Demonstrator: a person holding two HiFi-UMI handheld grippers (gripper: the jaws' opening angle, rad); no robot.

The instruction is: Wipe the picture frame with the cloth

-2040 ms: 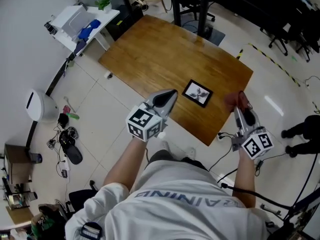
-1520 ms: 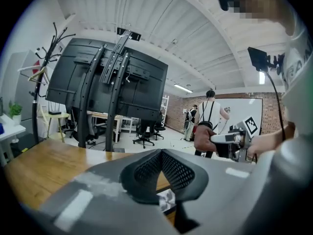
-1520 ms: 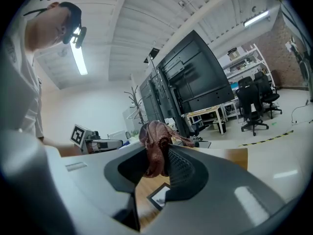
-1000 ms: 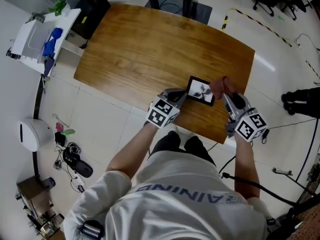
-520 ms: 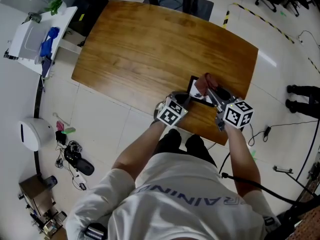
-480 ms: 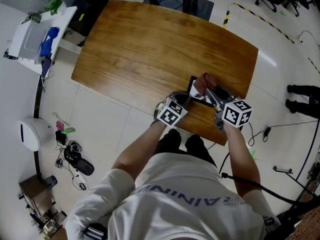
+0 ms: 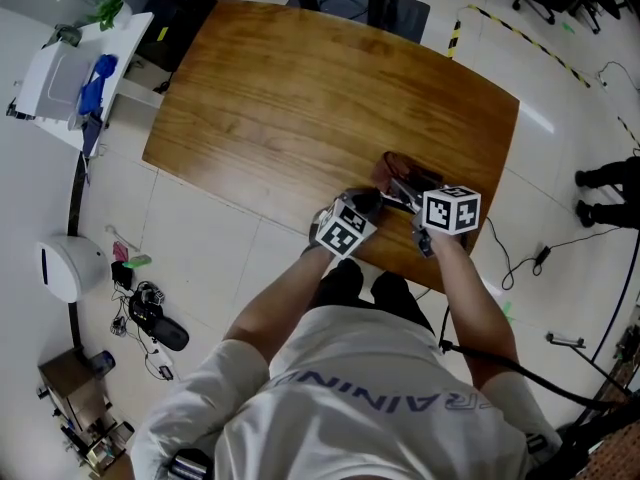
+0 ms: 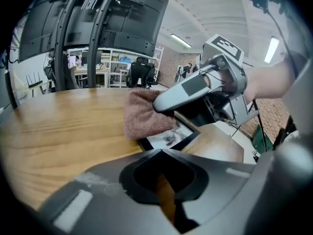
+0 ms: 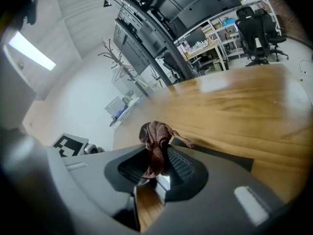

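Observation:
The black picture frame (image 8: 168,137) lies flat near the wooden table's (image 7: 300,88) front edge. In the head view the grippers cover most of the frame (image 7: 392,200). My right gripper (image 9: 155,155) is shut on a brownish-pink cloth (image 9: 154,143), and the cloth (image 8: 144,119) rests on the frame's far left part. In the head view the right gripper (image 7: 397,184) reaches in from the right, with the cloth (image 7: 384,170) at its tip. My left gripper (image 8: 161,153) is shut with nothing in it, its tip at the frame's near corner. It shows in the head view as the left gripper (image 7: 367,204).
A white side table (image 7: 75,63) with a blue object stands off the table's far left. On the floor are cables (image 7: 520,263), a white round device (image 7: 62,268) and yellow-black tape (image 7: 525,33). A person's feet (image 7: 610,178) show at the right edge.
My right gripper has carried the cloth leftward across the frame, so it now covers more of it. The left gripper has stayed at the frame's near corner.

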